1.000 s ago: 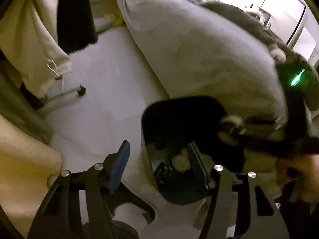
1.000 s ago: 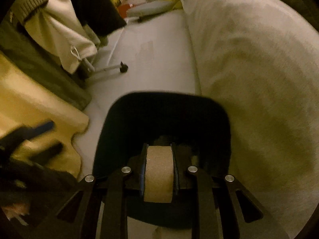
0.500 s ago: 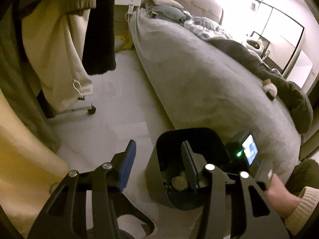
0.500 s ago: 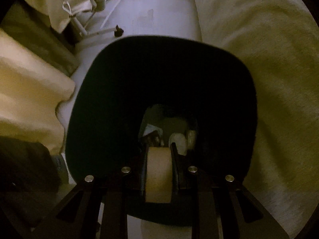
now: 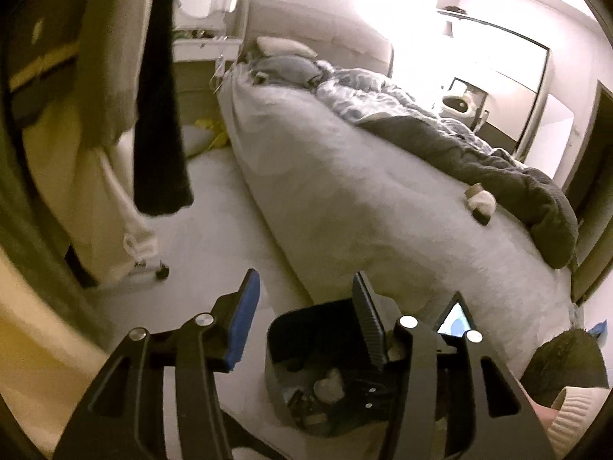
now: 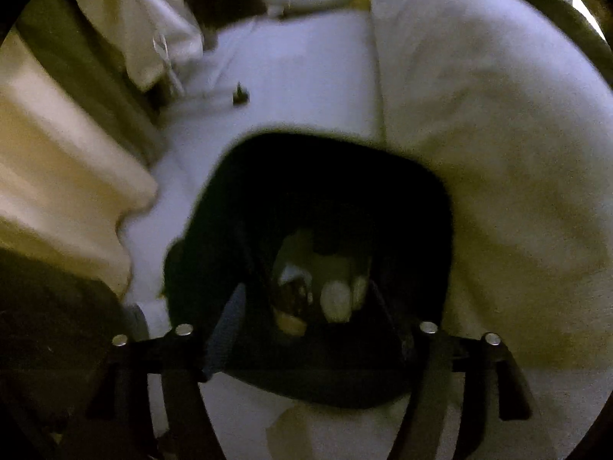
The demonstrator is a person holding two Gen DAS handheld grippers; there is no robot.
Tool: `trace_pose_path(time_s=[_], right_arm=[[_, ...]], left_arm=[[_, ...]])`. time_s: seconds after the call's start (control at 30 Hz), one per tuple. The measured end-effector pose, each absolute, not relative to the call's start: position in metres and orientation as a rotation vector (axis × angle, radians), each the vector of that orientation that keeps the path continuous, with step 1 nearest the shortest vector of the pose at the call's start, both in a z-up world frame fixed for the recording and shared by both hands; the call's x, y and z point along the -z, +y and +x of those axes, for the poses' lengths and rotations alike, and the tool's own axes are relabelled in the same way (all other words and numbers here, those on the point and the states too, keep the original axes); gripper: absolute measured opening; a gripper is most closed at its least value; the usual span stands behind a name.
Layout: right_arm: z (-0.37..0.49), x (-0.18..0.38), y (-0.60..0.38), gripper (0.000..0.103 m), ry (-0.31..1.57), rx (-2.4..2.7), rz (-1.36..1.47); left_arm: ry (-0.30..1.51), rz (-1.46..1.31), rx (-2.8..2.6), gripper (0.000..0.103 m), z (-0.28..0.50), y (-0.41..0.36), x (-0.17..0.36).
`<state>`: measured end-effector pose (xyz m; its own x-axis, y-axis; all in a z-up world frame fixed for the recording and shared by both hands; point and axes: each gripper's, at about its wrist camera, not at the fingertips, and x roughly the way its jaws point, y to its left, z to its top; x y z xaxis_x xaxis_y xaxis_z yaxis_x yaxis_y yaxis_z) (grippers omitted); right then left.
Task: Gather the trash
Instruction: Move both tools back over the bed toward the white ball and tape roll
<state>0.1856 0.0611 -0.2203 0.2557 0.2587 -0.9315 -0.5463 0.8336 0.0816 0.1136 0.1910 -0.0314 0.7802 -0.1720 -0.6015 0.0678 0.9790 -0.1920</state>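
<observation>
A black trash bin (image 5: 283,329) stands on the pale floor against the bed's side, with several scraps in its bottom. My left gripper (image 5: 304,280) hovers above and left of the bin; its jaws are opening, blue pads apart and nothing between them. In the right wrist view my right gripper (image 6: 310,299) points down into the bin (image 6: 329,142); its jaws are opening wide and are empty. Below them lie a tan cardboard roll (image 6: 289,326) and a white wad (image 6: 337,301). On the bed's sheet rests a small heap of trash (image 5: 479,201), a roll and a pale wad.
The grey-sheeted bed (image 5: 345,191) with a dark duvet (image 5: 498,165) fills the right. Clothes (image 5: 161,115) hang on a wheeled rack (image 5: 163,271) at the left, and a cream fabric (image 6: 57,191) lies beside the bin. A cream sleeve (image 5: 574,414) shows at the lower right.
My right gripper spread its jaws and the cardboard roll it held now lies in the bin. My left gripper rose and tilted up, so more of the bed shows.
</observation>
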Motion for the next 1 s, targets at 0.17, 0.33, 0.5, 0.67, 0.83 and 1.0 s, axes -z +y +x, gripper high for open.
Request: trace_pose_path(time_s=[0.17,0.33,0.5,0.67,0.83,1.0], right_arm=[[0.189,0.167,0.039,0.079,1.018,-0.538,-0.226],[0.200,0.137,0.004,0.087,0.916,-0.476,-0.201],[0.217,0.111,-0.043,0.090,0.833,-0.389,-0.191],[0.242,0.099,-0.088,0.090,0.797,-0.327,-0.137],[0.258,0.091,-0.124,0.091,0.780,-0.305,-0.077],[0.270,0.087,-0.151,0.091,0.763,-0.282,-0.067]], left_arm=[[0.625,-0.104,0.165,0.067,0.119,0.165,0.013],[0.576,-0.132,0.227,0.082,0.129,0.142,-0.004],[0.537,-0.116,0.260,0.093,0.141,0.114,-0.019],[0.553,-0.080,0.329,0.095,0.159,0.079,-0.017],[0.596,-0.108,0.390,0.095,0.181,0.053,-0.008],[0.640,-0.262,0.442,0.095,0.213,0.048,-0.003]])
